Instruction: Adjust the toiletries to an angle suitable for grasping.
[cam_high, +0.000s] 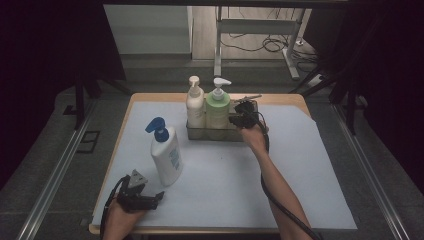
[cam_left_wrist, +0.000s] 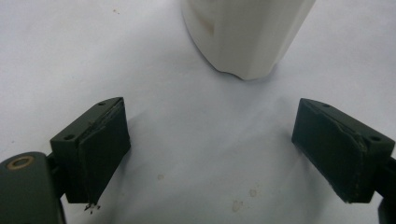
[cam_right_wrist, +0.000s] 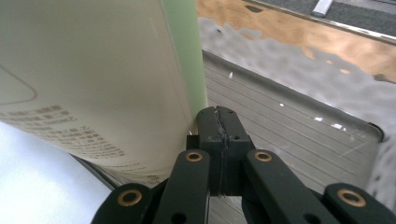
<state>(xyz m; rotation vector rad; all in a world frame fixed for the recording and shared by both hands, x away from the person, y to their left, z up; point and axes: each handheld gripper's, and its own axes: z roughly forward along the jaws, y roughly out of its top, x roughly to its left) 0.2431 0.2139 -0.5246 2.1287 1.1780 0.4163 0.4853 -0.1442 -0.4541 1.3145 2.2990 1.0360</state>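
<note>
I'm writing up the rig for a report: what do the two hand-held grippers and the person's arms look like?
Both grippers are black. The left gripper carries a grey three-cornered plate and has flat rectangular pads. The right gripper has linked arms with brass-coloured pivot rings. A black cable trails from each. The forearms are bare, no sleeves showing.

I can read no text here. My right gripper view shows lines of small dark print on the green pump bottle (cam_right_wrist: 93, 93) label, too blurred to make out.
</note>
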